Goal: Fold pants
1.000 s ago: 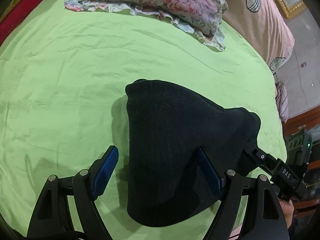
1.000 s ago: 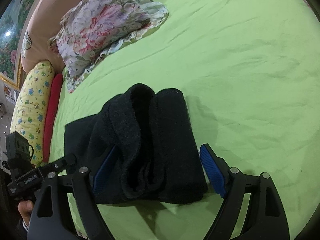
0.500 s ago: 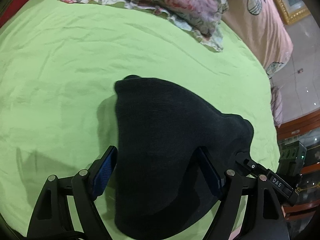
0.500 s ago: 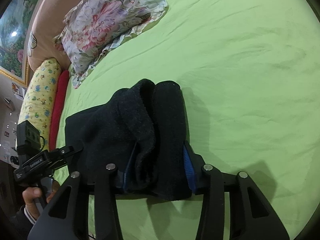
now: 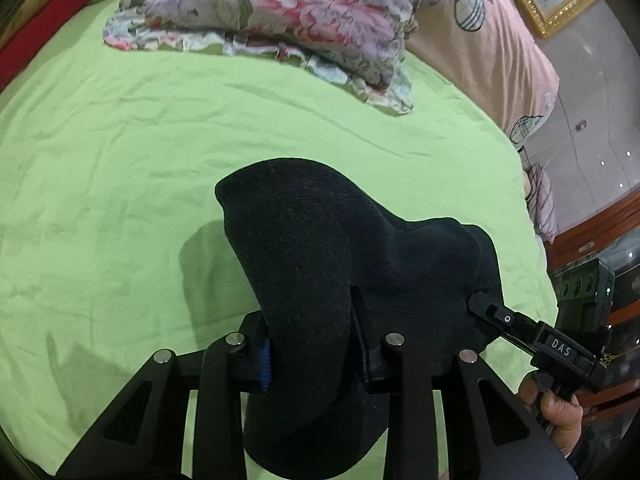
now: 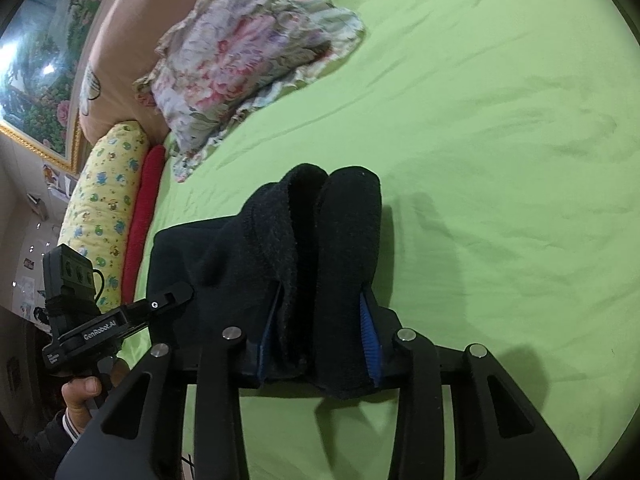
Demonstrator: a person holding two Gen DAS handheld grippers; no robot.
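Observation:
The black pants point(image 5: 340, 256) are folded into a thick bundle on the green bed sheet point(image 5: 120, 168). My left gripper point(image 5: 314, 344) is shut on the bundle's near end, which bulges up between the blue pads. My right gripper point(image 6: 320, 336) is shut on the other end of the pants point(image 6: 304, 240), where the layered folds show. Each gripper shows in the other's view: the right gripper point(image 5: 520, 328) at the bundle's right side, the left gripper point(image 6: 132, 312) at its left side. The bundle looks slightly lifted, with a shadow under it.
A floral pillow point(image 5: 280, 12) lies at the head of the bed, with a pink quilt point(image 5: 500, 40) behind it. A yellow bolster point(image 6: 104, 200) and a red cushion point(image 6: 144, 216) lie along the bed's edge. Dark wooden furniture point(image 5: 592, 240) stands beyond the bed's right edge.
Both grippers went from open around the bundle's ends to shut on them, the right first and then the left. The bundle has bunched up and risen slightly.

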